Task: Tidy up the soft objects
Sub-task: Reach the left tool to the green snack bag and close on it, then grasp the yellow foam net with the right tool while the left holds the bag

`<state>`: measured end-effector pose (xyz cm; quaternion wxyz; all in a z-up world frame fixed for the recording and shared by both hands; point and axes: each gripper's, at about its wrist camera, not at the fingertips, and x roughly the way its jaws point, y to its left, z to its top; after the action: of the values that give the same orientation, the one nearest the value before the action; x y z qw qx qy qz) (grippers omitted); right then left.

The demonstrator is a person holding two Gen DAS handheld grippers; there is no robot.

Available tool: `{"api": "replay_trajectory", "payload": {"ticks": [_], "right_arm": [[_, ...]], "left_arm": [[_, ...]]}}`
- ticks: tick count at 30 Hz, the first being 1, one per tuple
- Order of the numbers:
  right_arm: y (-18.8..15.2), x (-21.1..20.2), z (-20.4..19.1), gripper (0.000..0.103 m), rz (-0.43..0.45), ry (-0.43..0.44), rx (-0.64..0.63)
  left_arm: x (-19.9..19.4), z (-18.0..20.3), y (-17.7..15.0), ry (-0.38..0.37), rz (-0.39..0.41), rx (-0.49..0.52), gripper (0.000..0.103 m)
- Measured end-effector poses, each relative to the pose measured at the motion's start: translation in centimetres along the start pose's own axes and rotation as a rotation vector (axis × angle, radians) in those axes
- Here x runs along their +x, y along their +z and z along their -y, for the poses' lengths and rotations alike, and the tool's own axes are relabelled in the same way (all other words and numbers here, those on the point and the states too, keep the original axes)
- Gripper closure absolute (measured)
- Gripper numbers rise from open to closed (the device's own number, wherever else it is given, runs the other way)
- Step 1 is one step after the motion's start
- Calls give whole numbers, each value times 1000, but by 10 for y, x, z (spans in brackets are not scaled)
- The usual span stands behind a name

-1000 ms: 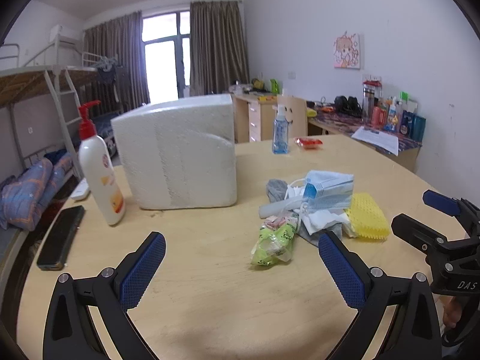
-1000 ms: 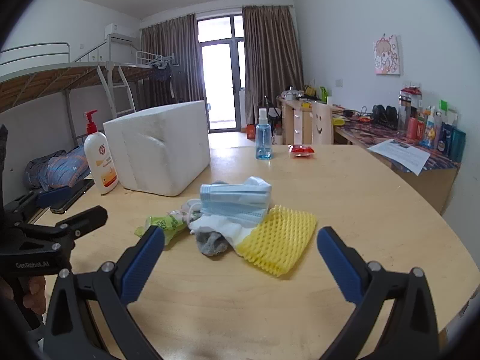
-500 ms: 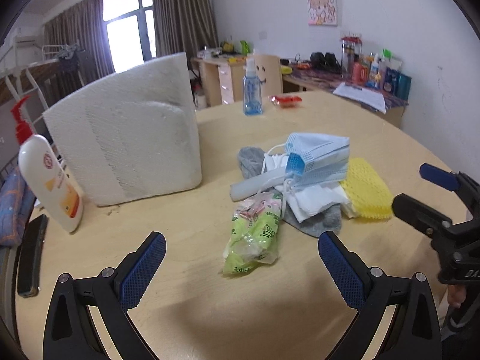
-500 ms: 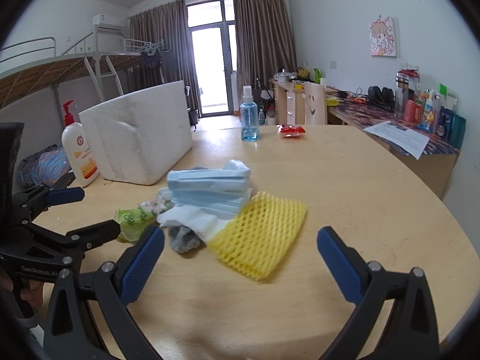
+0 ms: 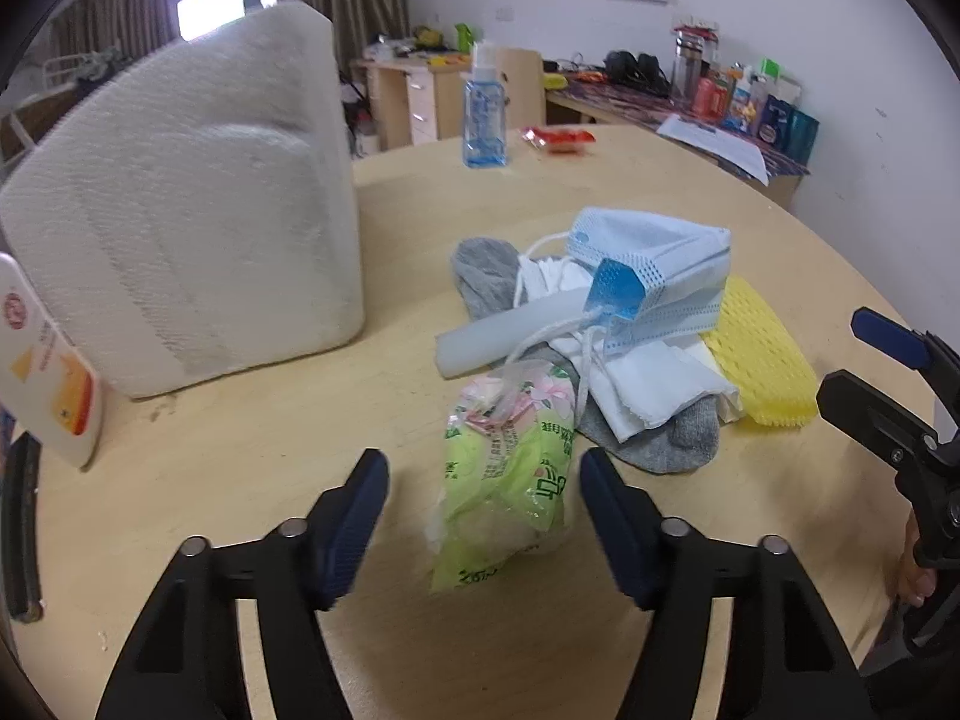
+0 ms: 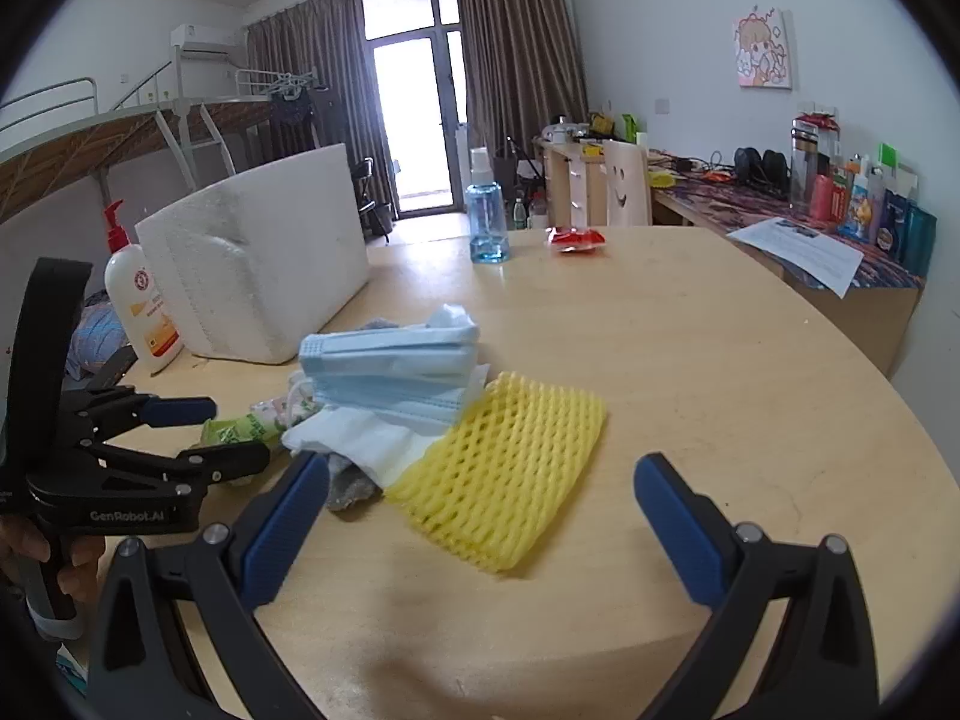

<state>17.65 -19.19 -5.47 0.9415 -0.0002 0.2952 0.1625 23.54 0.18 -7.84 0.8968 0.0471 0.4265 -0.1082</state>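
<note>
- Right now my left gripper [image 5: 480, 516] has its jaws partly apart, and they have just been closing in; the crinkly green plastic packet with pink printing [image 5: 510, 474] lies between the blue pads, but neither pad presses on it yet as far as I can see.
- Just past the fingertips the packet's far end tucks under the heap: a grey sock [image 5: 660, 438], folded white cloth [image 5: 648, 384], a pale grey tube [image 5: 510, 330], and on top a stack of light-blue surgical masks [image 5: 654, 264] with loose white ear loops.
- My right gripper [image 6: 474, 516] hangs with its jaws wide apart and nothing between them except the near edge of the yellow foam mesh sleeve [image 6: 504, 468], which the pads do not touch.
- Left of those right fingers the mesh overlaps the white cloth and masks; the grey sock pokes out just beside the left pad.
- Farther out from both grippers stands the big white foam box [image 5: 192, 204], with a white pump bottle with a red top [image 6: 141, 300] beside it, and beyond the heap a clear blue spray bottle [image 6: 486, 222] and a small red wrapper [image 6: 576, 238].
- My judgement: sorting has barely begun. Every soft item lies in one pile on the round wooden table [image 6: 720, 372]; nothing looks set apart. The packet seems first, then everything else remains.
</note>
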Motion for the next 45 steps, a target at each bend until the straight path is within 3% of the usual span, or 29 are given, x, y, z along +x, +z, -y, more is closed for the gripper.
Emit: {"api": "replay_trajectory", "payload": {"ticks": [3, 7, 11, 19, 26, 27, 29, 34, 37, 42, 44, 45], "right_arm": [[1, 1, 2, 0, -7, -2, 3], [1, 4, 3, 0, -23, -14, -2], [2, 8, 4, 0, -42, -27, -9], [3, 15, 7, 0, -84, -46, -25], [4, 23, 13, 2, -122, -27, 10], [5, 23, 13, 5, -125, -20, 10], [5, 27, 13, 21, -143, -9, 19], [3, 37, 15, 28, -192, -7, 46], [1, 39, 15, 37, -213, -14, 50], [3, 39, 9, 60, -240, 3, 29], [3, 38, 7, 79, -237, 11, 28], [3, 37, 4, 82, -234, 8, 25]], "left_arm": [[5, -2, 0, -16, -24, -2, 42], [9, -4, 1, -19, -27, 11, 63], [9, -7, 0, -36, -15, 11, 71], [-9, -11, -4, -86, 76, 4, 73], [-13, -20, -6, -104, 110, -29, 73], [-13, -22, -6, -106, 116, -35, 73], [-14, -24, -6, -111, 123, -46, 73], [-21, -28, -11, -121, 150, -65, 73], [-23, -31, -11, -123, 159, -81, 73], [-27, -32, -12, -125, 169, -89, 73], [-30, -33, -13, -124, 182, -91, 73], [-32, -34, -14, -123, 189, -92, 73]]}}
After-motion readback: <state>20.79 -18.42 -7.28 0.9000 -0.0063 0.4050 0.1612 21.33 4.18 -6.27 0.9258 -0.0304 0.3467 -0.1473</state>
